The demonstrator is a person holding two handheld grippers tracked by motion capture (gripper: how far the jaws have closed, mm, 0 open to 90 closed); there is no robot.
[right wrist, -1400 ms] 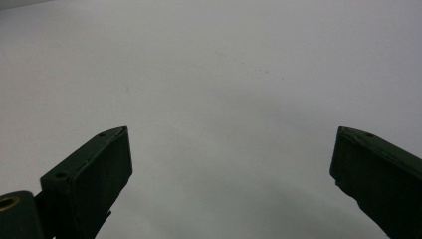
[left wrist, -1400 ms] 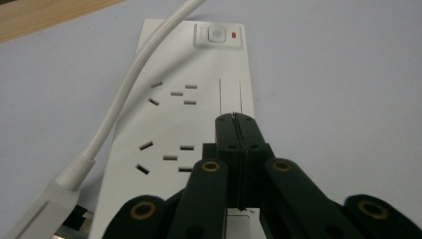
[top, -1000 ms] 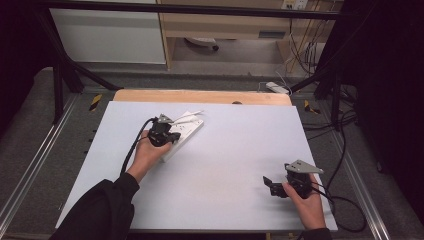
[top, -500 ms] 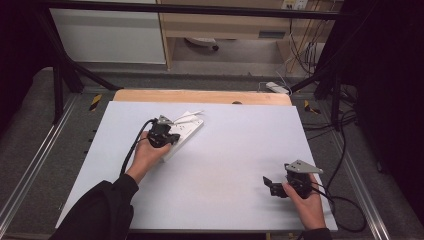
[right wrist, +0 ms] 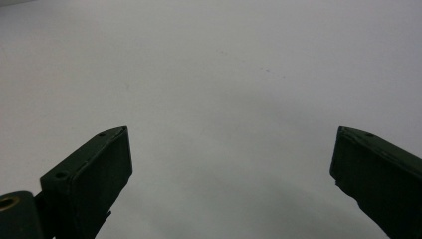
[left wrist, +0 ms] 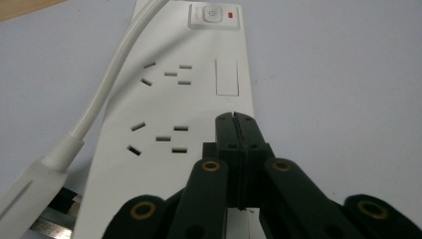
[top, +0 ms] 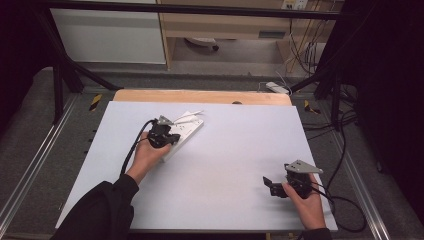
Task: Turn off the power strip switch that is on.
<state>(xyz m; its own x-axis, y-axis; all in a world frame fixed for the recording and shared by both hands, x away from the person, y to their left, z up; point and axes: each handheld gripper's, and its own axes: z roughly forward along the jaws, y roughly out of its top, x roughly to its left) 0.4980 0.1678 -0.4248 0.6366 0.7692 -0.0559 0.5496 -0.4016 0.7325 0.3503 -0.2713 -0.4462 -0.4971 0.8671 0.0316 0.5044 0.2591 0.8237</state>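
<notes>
A white power strip [top: 189, 131] lies at the table's left rear, its sockets and switch toward the camera in the left gripper view [left wrist: 191, 89]. Its white cable [left wrist: 107, 94] runs off along its left side to a plug body [left wrist: 30, 191]. My left gripper [top: 168, 137] is shut, and its closed tips [left wrist: 234, 119] rest over the strip's top face below a blank rectangular panel. My right gripper [top: 268, 186] is held low over bare table near the front right. Its jaws [right wrist: 231, 159] stand wide open with nothing between them.
The white table top [top: 235, 145] ends at a wooden strip [top: 200, 96] along the far edge. Black cables [top: 345, 150] trail off the right side. A white adapter [top: 276, 87] lies on the floor beyond the table.
</notes>
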